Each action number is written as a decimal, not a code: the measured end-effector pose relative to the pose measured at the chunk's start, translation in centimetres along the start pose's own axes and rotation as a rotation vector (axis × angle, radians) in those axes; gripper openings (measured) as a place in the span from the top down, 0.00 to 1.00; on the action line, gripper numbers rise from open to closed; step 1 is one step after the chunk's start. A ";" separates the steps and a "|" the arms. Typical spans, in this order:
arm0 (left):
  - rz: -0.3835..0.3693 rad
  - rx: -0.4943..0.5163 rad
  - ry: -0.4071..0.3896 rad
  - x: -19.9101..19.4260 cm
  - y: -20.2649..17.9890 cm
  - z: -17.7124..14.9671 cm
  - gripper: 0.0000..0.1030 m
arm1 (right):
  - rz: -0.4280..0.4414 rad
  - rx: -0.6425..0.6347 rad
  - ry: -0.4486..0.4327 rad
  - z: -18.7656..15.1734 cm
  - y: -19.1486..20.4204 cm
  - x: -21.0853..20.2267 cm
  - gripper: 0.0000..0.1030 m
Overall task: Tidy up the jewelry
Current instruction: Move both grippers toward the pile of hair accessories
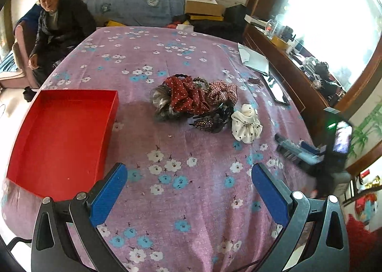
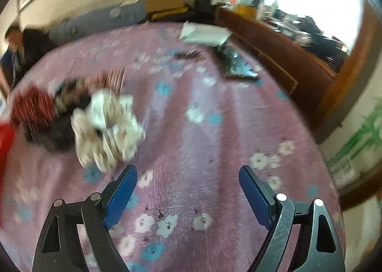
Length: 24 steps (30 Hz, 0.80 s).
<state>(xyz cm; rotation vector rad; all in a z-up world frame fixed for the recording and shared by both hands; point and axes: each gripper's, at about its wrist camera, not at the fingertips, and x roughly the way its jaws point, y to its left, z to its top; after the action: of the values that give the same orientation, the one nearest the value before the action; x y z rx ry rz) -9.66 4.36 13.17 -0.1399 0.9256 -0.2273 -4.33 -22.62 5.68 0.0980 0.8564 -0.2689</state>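
Observation:
A pile of hair accessories lies mid-table: a red dotted scrunchie (image 1: pixel 185 95), a plaid scrunchie (image 1: pixel 223 93), a furry tie (image 1: pixel 160 100), dark hair clips (image 1: pixel 211 120) and a white dotted scrunchie (image 1: pixel 247 121). An empty red box (image 1: pixel 62 138) sits at the left. My left gripper (image 1: pixel 188 176) is open and empty, short of the pile. My right gripper (image 2: pixel 188 176) is open and empty; its view is blurred, with the white scrunchie (image 2: pixel 107 124) just ahead to the left. The right gripper also shows in the left wrist view (image 1: pixel 293 149), right of the white scrunchie.
The table has a purple floral cloth (image 1: pixel 191 200). A phone (image 1: pixel 274 88), a dark bracelet (image 1: pixel 255 80) and white paper (image 1: pixel 254 58) lie at the right side. A wooden sideboard (image 1: pixel 286 71) runs along the right. A person (image 1: pixel 59 28) sits at the far left.

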 end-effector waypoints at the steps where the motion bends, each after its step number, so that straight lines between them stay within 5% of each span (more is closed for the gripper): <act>1: -0.003 0.001 0.000 -0.1 0.2 0.1 0.00 | -0.002 0.032 -0.029 0.5 -0.2 -1.5 0.13; 9: 0.050 -0.041 -0.015 -0.5 3.4 1.7 0.00 | 0.033 0.133 -0.150 2.4 1.8 -7.9 0.13; 14: 0.115 -0.099 -0.081 -2.2 6.6 2.8 0.00 | 0.166 0.239 -0.089 3.7 3.3 -8.7 0.13; 24: 0.336 -0.062 -0.223 -6.1 11.1 5.1 0.00 | 0.195 0.199 -0.139 4.2 5.9 -10.8 0.12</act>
<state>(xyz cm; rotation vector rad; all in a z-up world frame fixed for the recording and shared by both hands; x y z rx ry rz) -7.62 16.74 18.56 -0.0639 0.7207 0.1266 -6.38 -15.67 16.43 0.3433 0.6746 -0.1747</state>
